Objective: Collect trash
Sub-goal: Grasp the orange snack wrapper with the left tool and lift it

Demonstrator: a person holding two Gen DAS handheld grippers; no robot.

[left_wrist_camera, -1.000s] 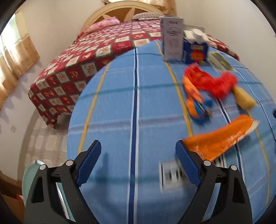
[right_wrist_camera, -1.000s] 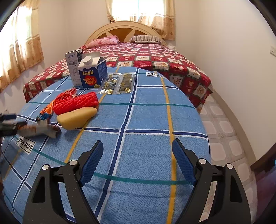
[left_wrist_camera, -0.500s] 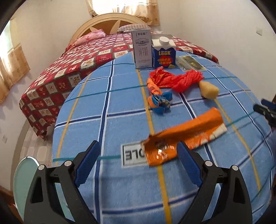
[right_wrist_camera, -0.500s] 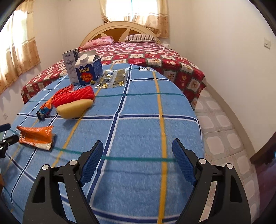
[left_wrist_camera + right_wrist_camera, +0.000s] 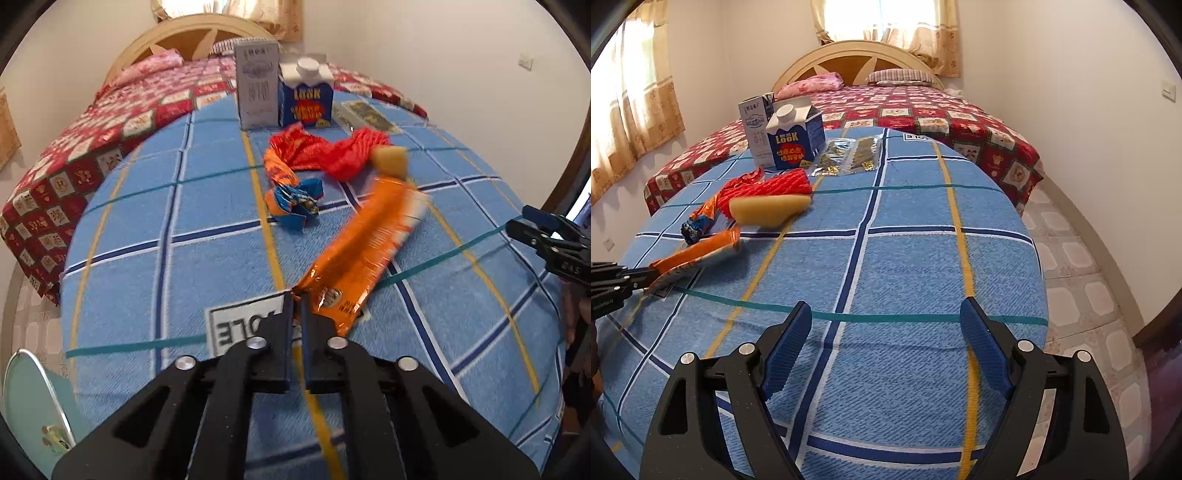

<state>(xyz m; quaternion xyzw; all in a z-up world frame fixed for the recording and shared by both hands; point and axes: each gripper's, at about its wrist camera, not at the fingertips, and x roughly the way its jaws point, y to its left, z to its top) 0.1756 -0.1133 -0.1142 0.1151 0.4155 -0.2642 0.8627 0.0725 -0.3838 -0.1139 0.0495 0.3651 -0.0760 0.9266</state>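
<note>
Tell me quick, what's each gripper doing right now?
Left gripper: jaws have just closed, shut on the near end of the orange wrapper.
Right gripper: jaws open, empty, above the blue tablecloth.

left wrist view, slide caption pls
Left tool shut on the orange wrapper's near end over the blue checked tablecloth.

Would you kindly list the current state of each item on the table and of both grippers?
Left gripper: just closed, pinching the orange wrapper's end.
Orange wrapper: gripped, far end blurred.
Right gripper: open, empty.
Blue carton: upright, capped.
Grey carton: upright.
Red net: bunched.
Blue wrapper: crumpled.
</note>
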